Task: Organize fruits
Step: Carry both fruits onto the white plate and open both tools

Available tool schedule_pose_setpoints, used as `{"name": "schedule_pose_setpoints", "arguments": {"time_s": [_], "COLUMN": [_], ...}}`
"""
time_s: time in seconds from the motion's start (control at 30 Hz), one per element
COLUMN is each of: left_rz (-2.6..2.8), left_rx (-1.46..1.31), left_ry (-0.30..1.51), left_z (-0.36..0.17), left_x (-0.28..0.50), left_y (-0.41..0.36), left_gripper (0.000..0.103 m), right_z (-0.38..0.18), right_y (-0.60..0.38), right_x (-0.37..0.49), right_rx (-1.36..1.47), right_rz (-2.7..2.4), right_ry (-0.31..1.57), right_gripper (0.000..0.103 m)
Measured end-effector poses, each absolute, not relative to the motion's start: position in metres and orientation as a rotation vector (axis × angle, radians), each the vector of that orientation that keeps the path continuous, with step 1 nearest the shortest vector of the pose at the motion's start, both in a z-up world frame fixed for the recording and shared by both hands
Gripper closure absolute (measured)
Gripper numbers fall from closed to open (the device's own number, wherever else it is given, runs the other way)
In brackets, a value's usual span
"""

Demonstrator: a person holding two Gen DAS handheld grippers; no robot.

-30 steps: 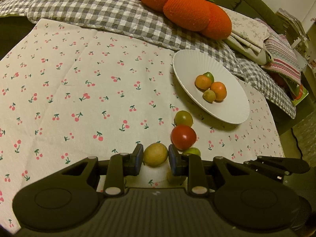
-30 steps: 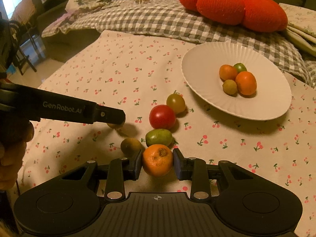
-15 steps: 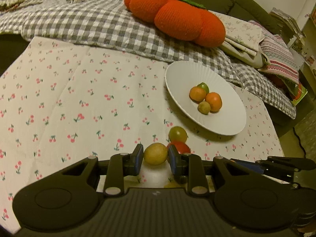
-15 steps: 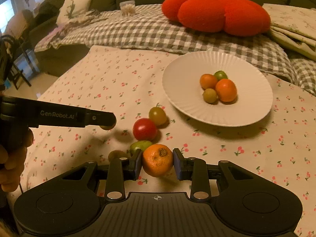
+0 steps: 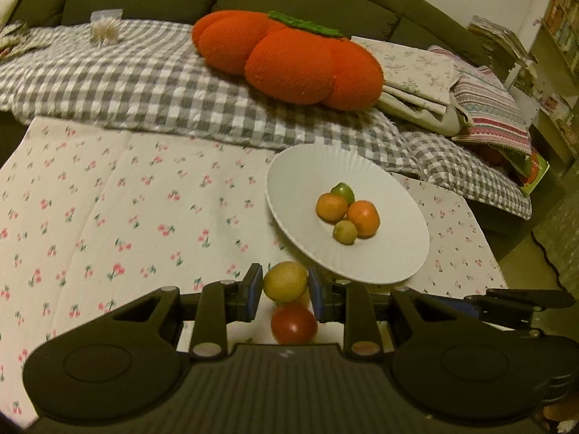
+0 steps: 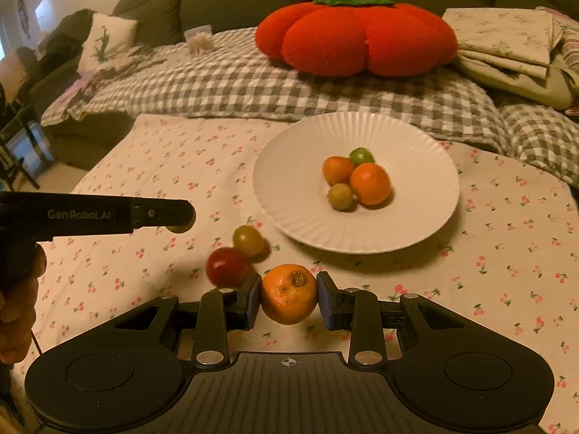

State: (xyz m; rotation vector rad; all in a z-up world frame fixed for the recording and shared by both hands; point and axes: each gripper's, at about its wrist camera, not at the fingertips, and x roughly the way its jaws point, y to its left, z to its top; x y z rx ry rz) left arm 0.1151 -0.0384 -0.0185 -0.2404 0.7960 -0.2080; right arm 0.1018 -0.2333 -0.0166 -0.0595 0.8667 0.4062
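Right wrist view shows the right hand-held gripper (image 6: 289,298) clamping an orange (image 6: 289,293), and the left hand-held gripper (image 5: 284,291) a yellow-green fruit (image 5: 285,281), both now lifted closer to the plate (image 6: 289,166) ahead, ready for drop-off.

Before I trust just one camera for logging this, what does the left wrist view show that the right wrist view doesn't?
Only the left wrist view shows the left gripper clamped on a yellow-green fruit, plus striped folded textiles at far right.

Only the right wrist view shows the right gripper clamped on a blemished orange, a white cushion and the person's left hand.

Both show the white plate holding four fruits, the red tomato on the cherry-print cloth, and the pumpkin pillow.
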Motion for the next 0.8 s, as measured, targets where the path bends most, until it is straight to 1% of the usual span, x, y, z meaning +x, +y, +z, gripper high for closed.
{"name": "schedule_pose_setpoints", "arguments": {"time_s": [0.5,0.8], "left_rz": [-0.333,-0.350], "left_rx": [-0.157,-0.120], "left_ry": [0.723,0.729], "left_z": [-0.022,-0.040], "left_x": [0.149,0.171], "left_y": [-0.073,-0.084], "left_gripper": [0.077,0.077], "right_z": [-0.013,-0.024], "right_y": [-0.258,-0.259], "right_x": [0.133,0.146], "right_rx": [0.007,-0.009], "right_rz": [0.284,0.274], "right_ry": [0.797,0.762], "right_gripper": [0.072,0.072]}}
